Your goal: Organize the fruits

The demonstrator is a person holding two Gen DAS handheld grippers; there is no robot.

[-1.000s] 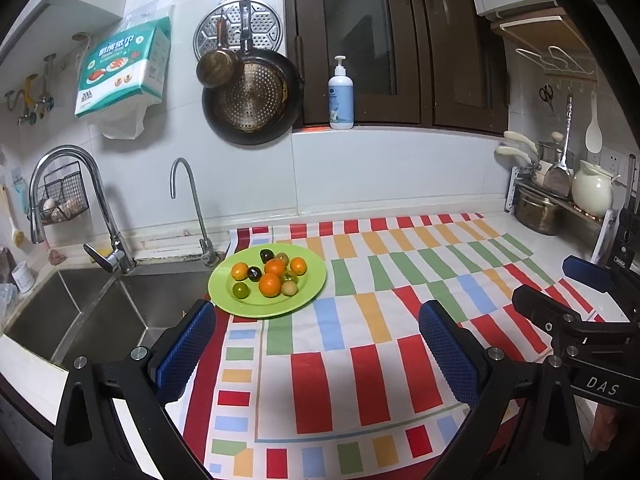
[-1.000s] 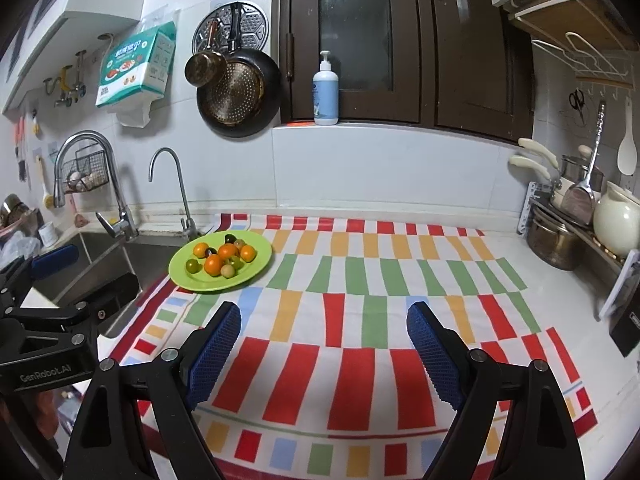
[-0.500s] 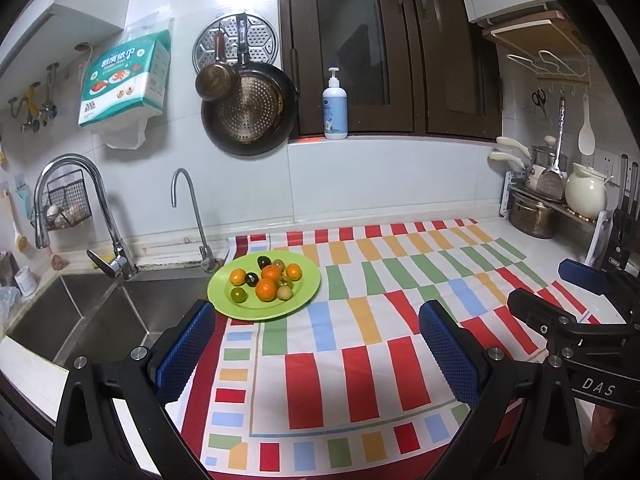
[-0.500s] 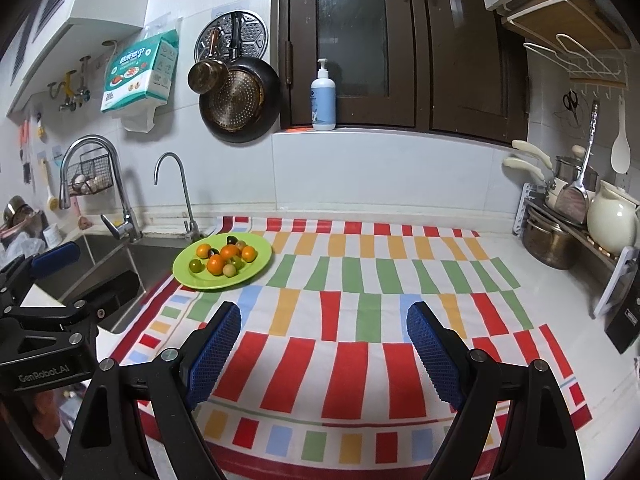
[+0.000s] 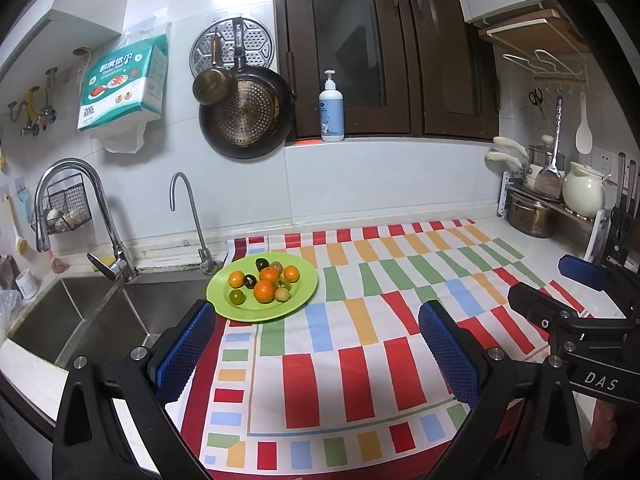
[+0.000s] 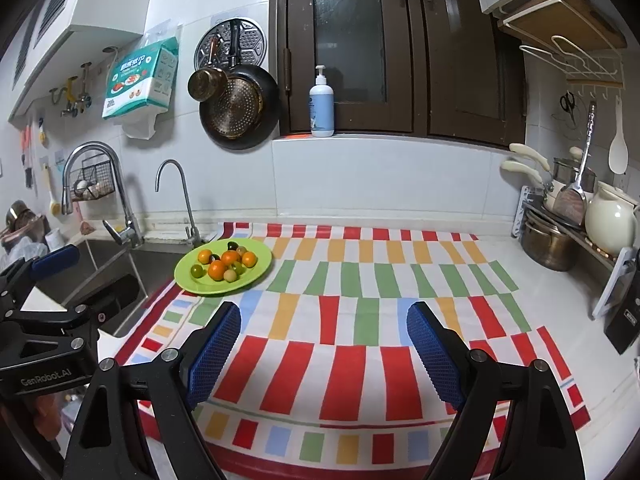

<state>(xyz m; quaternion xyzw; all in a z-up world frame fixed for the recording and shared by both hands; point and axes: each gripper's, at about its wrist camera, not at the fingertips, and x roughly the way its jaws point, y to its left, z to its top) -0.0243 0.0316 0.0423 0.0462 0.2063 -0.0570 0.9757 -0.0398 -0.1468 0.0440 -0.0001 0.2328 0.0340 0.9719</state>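
Note:
A green plate (image 5: 305, 288) sits at the far left corner of the striped cloth (image 5: 360, 332), next to the sink; it also shows in the right wrist view (image 6: 262, 266). On it lie several small fruits: orange ones (image 5: 264, 291) (image 6: 217, 270), green ones (image 5: 236, 297) and dark ones (image 5: 250, 280). My left gripper (image 5: 316, 354) is open and empty, held above the cloth well short of the plate. My right gripper (image 6: 324, 350) is open and empty over the cloth's middle, to the right of the plate.
A steel sink (image 5: 80, 312) with two taps (image 5: 192, 216) lies left of the cloth. A rack with pots and a cream jug (image 5: 584, 196) stands at the right wall. Pans (image 5: 244, 116) hang on the tiled wall. A soap bottle (image 5: 331, 108) stands on the ledge.
Both grippers have drawn back and risen a little, so the plate looks farther off and more of the cloth's near edge shows. Both stay open. The fruits have not moved.

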